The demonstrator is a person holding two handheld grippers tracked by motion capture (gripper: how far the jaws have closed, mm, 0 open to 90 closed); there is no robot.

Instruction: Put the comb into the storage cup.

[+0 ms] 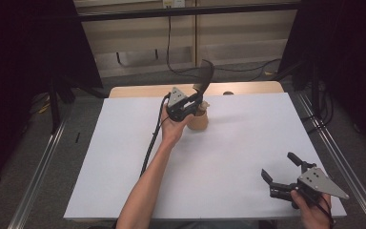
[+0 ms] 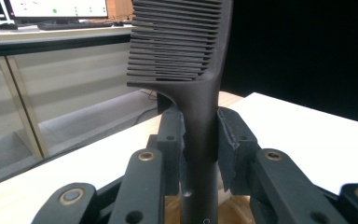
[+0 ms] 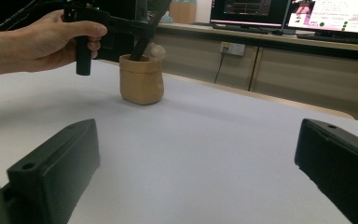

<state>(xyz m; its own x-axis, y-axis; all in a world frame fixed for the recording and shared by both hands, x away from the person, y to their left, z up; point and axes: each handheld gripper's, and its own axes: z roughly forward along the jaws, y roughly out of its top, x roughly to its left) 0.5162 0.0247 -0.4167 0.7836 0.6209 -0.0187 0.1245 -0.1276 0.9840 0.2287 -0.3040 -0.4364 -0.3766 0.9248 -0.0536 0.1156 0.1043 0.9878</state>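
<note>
Your left hand-held gripper is up at twelve o'clock on the white surface, jaws clamped on the handle of the black comb, whose lower end sits in the tan pouch while its teeth rise above. Over at five o'clock, your right hand-held gripper hangs with jaws spread wide, nothing between them.

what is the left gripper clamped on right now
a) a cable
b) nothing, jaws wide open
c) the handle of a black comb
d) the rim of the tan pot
c: in the left gripper view the left gripper has both jaws pressed on the handle of the black comb, which stands over the tan pot.
</note>
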